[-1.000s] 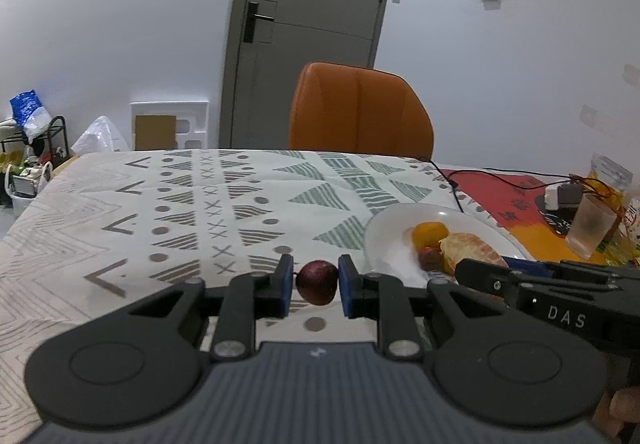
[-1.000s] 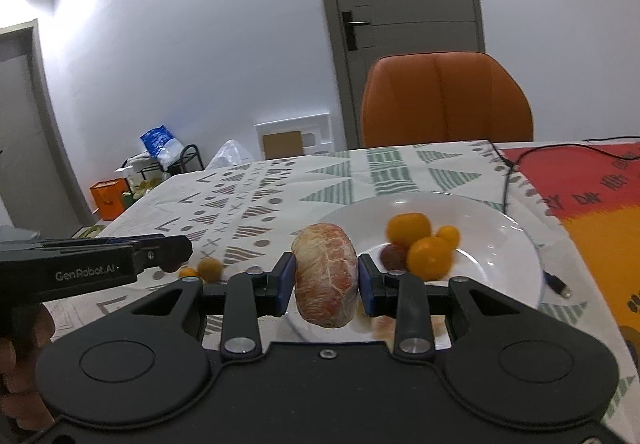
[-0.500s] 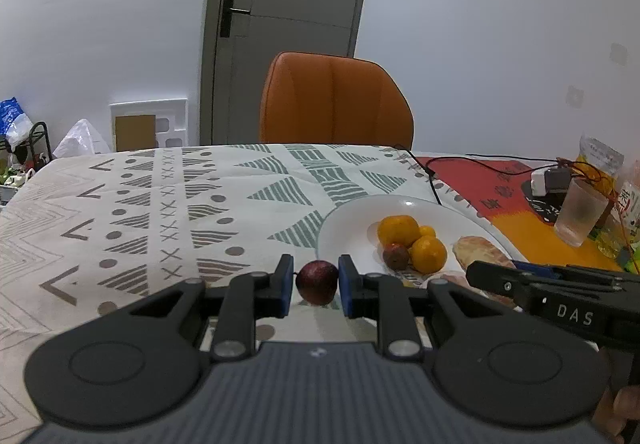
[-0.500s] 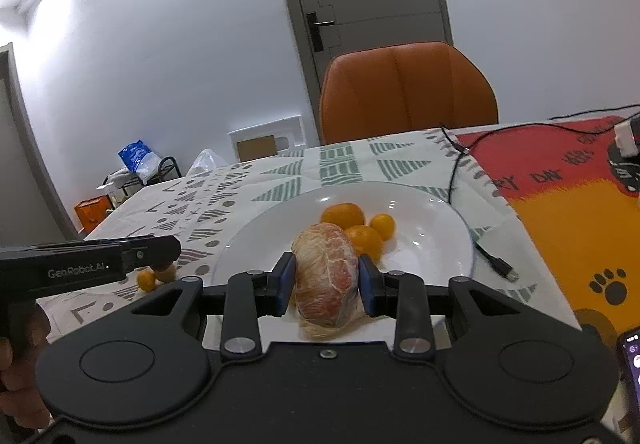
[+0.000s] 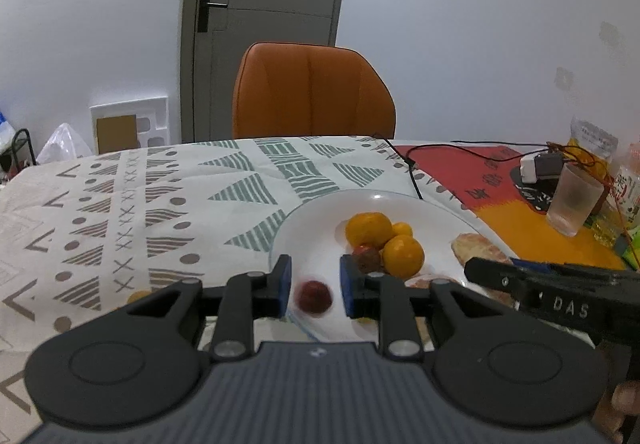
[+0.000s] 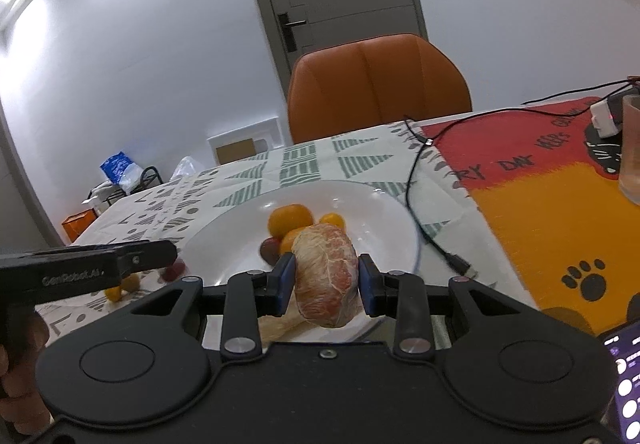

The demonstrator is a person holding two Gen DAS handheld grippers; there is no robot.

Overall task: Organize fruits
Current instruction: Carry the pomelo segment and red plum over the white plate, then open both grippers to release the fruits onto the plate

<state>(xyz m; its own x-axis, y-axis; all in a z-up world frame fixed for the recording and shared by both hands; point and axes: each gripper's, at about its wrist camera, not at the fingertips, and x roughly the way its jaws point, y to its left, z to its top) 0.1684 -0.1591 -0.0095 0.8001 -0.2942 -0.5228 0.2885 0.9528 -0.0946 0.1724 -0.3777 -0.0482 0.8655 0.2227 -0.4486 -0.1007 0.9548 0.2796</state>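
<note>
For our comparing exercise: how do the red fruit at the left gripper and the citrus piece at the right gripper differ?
The red fruit is small, round, dark; the peeled citrus piece bigger, oblong, pinkish. The left gripper, jaws just opening, leaves the red fruit loose between them; the right gripper clamps the citrus piece.

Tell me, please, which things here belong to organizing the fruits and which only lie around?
For the job: small dark red fruit, peeled citrus piece, tangerines, white plate, loose small orange fruits.

Just lying about: plastic cup, black cable, phone, orange chair.
</note>
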